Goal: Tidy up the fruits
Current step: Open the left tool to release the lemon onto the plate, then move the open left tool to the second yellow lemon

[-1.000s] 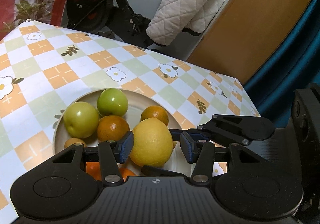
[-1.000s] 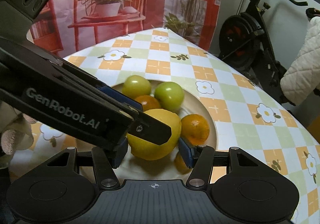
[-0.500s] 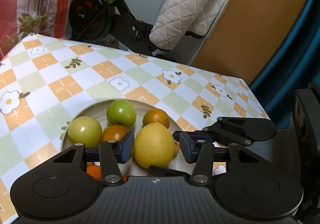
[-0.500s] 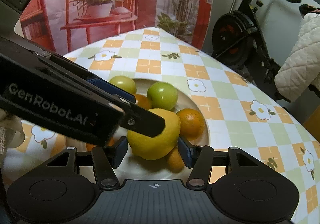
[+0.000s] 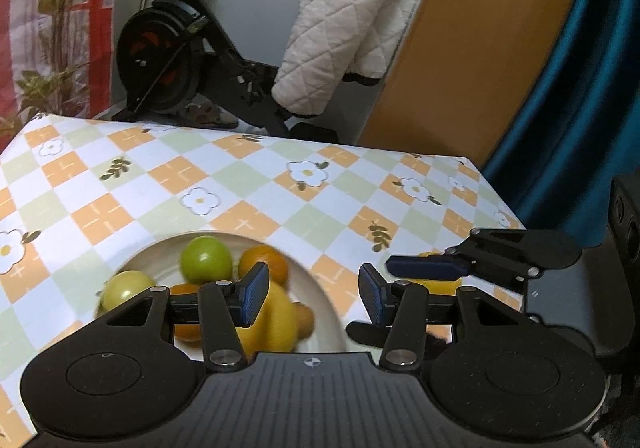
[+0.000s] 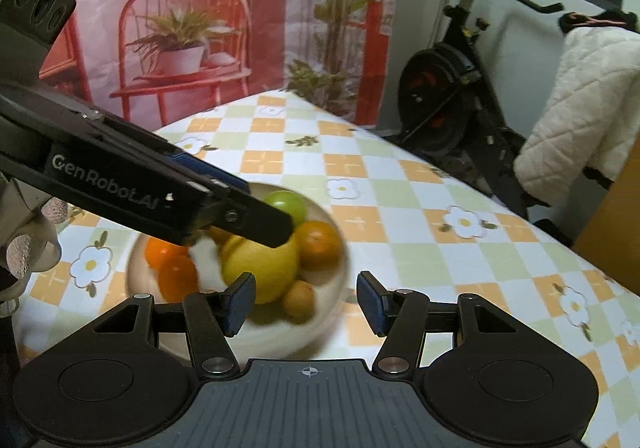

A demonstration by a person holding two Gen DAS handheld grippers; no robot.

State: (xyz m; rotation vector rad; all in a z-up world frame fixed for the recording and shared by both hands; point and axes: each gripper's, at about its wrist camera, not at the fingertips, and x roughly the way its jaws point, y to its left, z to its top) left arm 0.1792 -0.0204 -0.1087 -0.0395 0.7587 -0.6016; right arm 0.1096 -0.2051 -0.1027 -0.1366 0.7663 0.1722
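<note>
A yellow lemon (image 6: 260, 268) lies in the cream plate (image 6: 280, 332) among green apples (image 5: 206, 260), oranges (image 6: 320, 244) and a small brown fruit (image 6: 298, 298). My left gripper (image 5: 312, 296) hangs open above the plate's right rim with nothing between its pads; the lemon (image 5: 276, 324) shows blurred below its left finger. In the right wrist view that gripper's fingers (image 6: 248, 220) reach in from the left over the fruit. My right gripper (image 6: 304, 302) is open too, with only the plate's near rim in its gap. Its fingers (image 5: 424, 268) cross the left wrist view at the right.
The checked, flowered tablecloth (image 5: 248, 184) runs out to table edges at the back and right. Beyond stand an exercise bike (image 5: 168, 60), a quilted white coat (image 5: 340, 32), a wooden panel (image 5: 472, 48) and a teal curtain (image 5: 580, 88). A hand (image 6: 24, 248) is at the left.
Both grippers have risen and drawn back from the lemon, which had sat between their pads. It stays in the plate, now left of each gap. More of the far table shows.
</note>
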